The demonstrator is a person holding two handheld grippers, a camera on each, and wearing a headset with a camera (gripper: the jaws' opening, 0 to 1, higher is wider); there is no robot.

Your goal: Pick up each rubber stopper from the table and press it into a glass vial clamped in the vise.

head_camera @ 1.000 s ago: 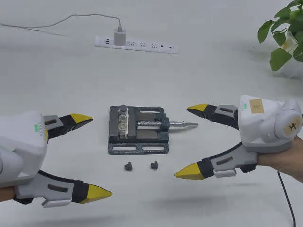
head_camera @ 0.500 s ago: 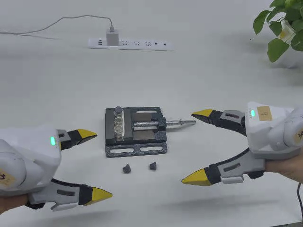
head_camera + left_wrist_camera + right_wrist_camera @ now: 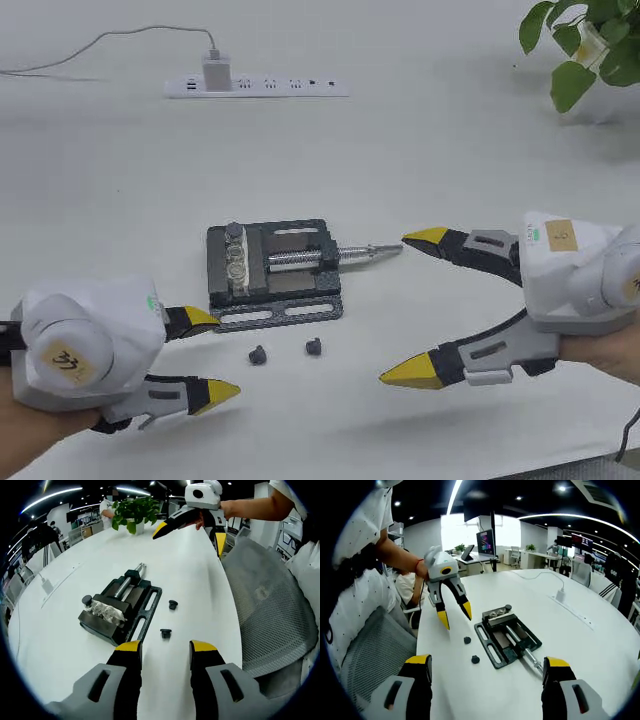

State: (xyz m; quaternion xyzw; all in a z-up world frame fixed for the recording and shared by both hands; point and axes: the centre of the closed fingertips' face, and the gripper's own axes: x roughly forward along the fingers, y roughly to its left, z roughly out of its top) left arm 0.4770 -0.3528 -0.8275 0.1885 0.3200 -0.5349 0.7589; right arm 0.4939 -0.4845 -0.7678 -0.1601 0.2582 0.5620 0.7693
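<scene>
While left tool [image 3: 222, 354] and right tool [image 3: 395, 308] gape, two dark stubby stoppers [image 3: 258, 354] [image 3: 313, 347] near vise [image 3: 300, 311], clear vials [image 3: 238, 268] clamped

The headset camera looks forward and down from above the near edge of the white table [image 3: 450, 180]. It has the vise [image 3: 273, 272] mid-frame at a middling distance, and the power strip [image 3: 256, 87] and potted plant [image 3: 585, 45] far off. The left gripper view sits low, close to the vise, and faces across it toward the right gripper [image 3: 190, 536]. The right gripper view faces the opposite way from a little farther back, toward the left gripper [image 3: 455, 620]. All three views share the vise and the two rubber stoppers [image 3: 258, 354].
</scene>
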